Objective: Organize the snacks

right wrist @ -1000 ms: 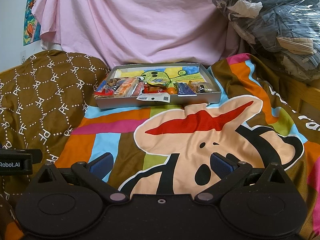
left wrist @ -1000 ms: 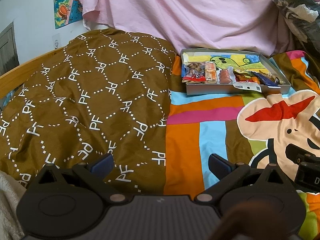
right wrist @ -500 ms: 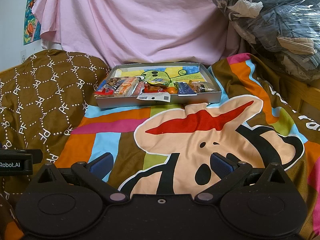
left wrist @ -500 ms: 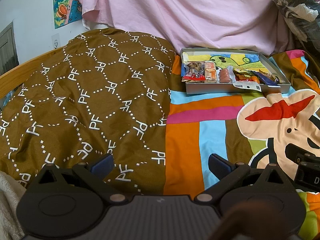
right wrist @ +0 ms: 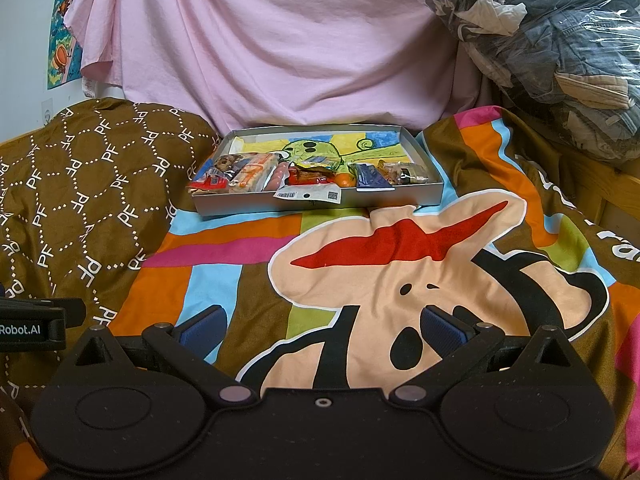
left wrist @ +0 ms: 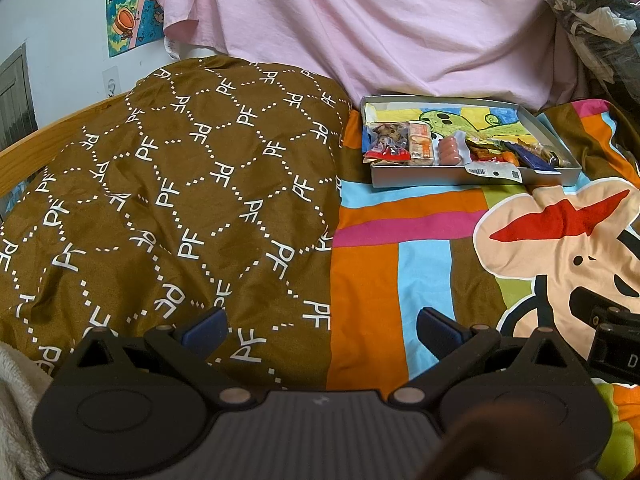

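Observation:
A shallow grey box (right wrist: pixel 320 202) (left wrist: pixel 420 180) with a colourful drawing inside lies far ahead on the bed. Along its near side sit several snacks: a cookie pack (right wrist: pixel 218 170) (left wrist: pixel 386 138), an orange-and-white wrapper (right wrist: pixel 252 174), sausages (left wrist: pixel 450 148), a small orange (right wrist: pixel 345 180) and a blue pack (right wrist: pixel 370 178). A white barcode label (right wrist: pixel 308 195) hangs over the front wall. My left gripper (left wrist: pixel 320 330) is open over the bedding, well short of the box. My right gripper (right wrist: pixel 322 326) is open too, with nothing between its fingers.
A brown quilt (left wrist: pixel 180 200) with white lettering bulges on the left. A cartoon-print cover (right wrist: pixel 400 272) spreads in front of the box. Pink cloth (right wrist: pixel 280 48) hangs behind. A plastic-wrapped clothes bundle (right wrist: pixel 552 48) is piled at the right, by a wooden bed rail (right wrist: pixel 608 188).

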